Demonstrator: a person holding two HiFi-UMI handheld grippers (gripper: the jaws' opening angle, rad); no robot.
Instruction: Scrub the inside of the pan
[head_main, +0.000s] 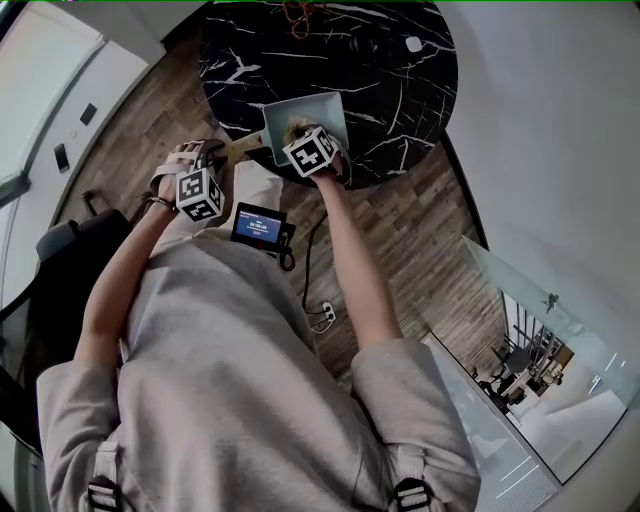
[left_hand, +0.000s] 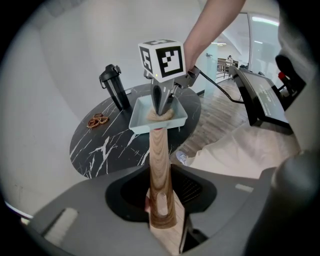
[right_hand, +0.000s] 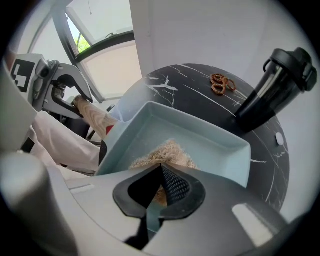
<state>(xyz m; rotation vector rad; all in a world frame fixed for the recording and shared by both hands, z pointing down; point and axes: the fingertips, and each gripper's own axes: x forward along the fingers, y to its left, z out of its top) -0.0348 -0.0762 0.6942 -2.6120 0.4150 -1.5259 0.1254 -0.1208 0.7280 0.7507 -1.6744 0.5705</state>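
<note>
A square pale-blue pan (head_main: 322, 110) sits at the near edge of the round black marble table (head_main: 400, 90). Its wooden handle (left_hand: 159, 165) runs back between the jaws of my left gripper (left_hand: 161, 202), which is shut on it. My right gripper (right_hand: 161, 172) points down into the pan (right_hand: 210, 140), shut on a tan fibrous scrubber (right_hand: 167, 150) that rests on the pan floor. In the left gripper view, the right gripper (left_hand: 161, 106) stands upright over the scrubber (left_hand: 161, 116) in the pan (left_hand: 141, 120). The head view shows the left gripper (head_main: 215, 152) just left of the right gripper (head_main: 302, 130).
A black lidded bottle (right_hand: 272, 87) stands on the table behind the pan. A heap of brown beads (right_hand: 221, 83) lies farther back, and a small white object (head_main: 414, 44) lies at the far side. A small screen device (head_main: 258, 225) rests on the person's lap.
</note>
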